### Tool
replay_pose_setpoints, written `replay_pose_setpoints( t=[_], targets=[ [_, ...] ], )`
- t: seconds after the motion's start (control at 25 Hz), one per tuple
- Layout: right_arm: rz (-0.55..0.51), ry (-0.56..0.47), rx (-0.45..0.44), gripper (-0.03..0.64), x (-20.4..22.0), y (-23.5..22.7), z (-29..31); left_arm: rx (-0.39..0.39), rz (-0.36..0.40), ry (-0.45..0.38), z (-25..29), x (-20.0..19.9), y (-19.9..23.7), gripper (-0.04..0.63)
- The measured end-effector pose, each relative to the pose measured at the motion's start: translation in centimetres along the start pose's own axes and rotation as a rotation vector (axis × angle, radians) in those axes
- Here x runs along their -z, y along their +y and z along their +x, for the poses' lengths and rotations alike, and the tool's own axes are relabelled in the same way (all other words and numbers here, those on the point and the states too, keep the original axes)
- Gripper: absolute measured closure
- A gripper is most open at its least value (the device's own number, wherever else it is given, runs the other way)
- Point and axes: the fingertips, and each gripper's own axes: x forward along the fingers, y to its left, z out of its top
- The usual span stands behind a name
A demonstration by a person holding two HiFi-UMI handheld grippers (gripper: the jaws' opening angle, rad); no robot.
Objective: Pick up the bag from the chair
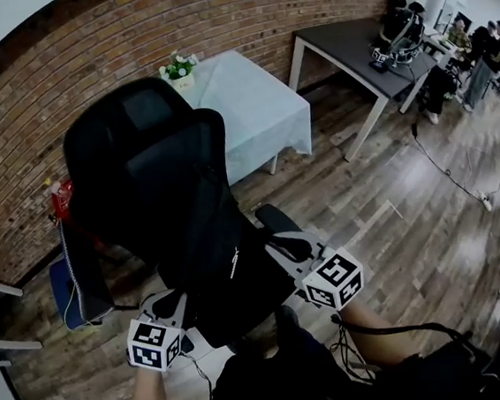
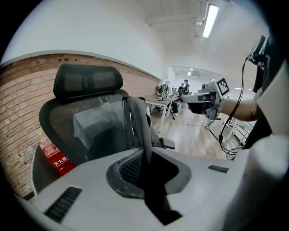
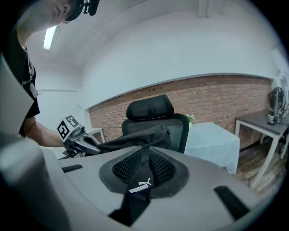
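Observation:
A black bag (image 1: pixel 223 242) hangs between my two grippers, in front of the back of a black office chair (image 1: pixel 135 118). Whether it still touches the seat is hidden. My left gripper (image 1: pixel 171 308) is shut on a grey-black strap (image 2: pixel 140 122) that rises from its jaws (image 2: pixel 146 173). My right gripper (image 1: pixel 284 251) is shut on black bag fabric carrying a small white logo tag (image 3: pixel 139 186). In the right gripper view the bag (image 3: pixel 135 136) stretches across to the left gripper (image 3: pixel 83 140), with the chair's headrest (image 3: pixel 150 108) behind it.
A table under a pale blue cloth (image 1: pixel 253 105) with a small flower pot (image 1: pixel 178 69) stands behind the chair by the brick wall. A dark desk (image 1: pixel 354 46) and people are at far right. A red box (image 1: pixel 64 201) and a blue bin (image 1: pixel 63 294) sit left. Cables cross the wooden floor.

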Motion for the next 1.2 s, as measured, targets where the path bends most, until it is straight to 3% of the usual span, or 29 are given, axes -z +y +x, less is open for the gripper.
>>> replay_pose_setpoints(
  t=[0.2, 0.52, 0.68, 0.92, 1.2],
  targets=[
    [-0.062, -0.035, -0.006, 0.584, -2.8, -0.5, -1.8, -0.026, 0.02, -0.049, -2.3, -3.1, -2.6, 0.555],
    [-0.067, -0.102, 0.068, 0.6, -6.1, -3.1, -4.2, -0.081, 0.016, -0.129, -4.9, -6.7, -5.1, 0.557],
    [-0.022, -0.139, 0.064, 0.6, -7.1, -4.2, -4.8, -0.115, 0.009, -0.168, -6.3, -7.8, -5.7, 0.557],
    [-0.015, -0.149, 0.051, 0.6, -8.3, -5.1, -4.4, -0.134, 0.076, -0.155, -6.3, -9.2, -6.5, 0.56],
    [-0.059, -0.163, 0.053, 0.6, -9.3, -4.7, -3.7, -0.136, 0.086, -0.189, -6.8, -10.4, -6.8, 0.56]
  ],
)
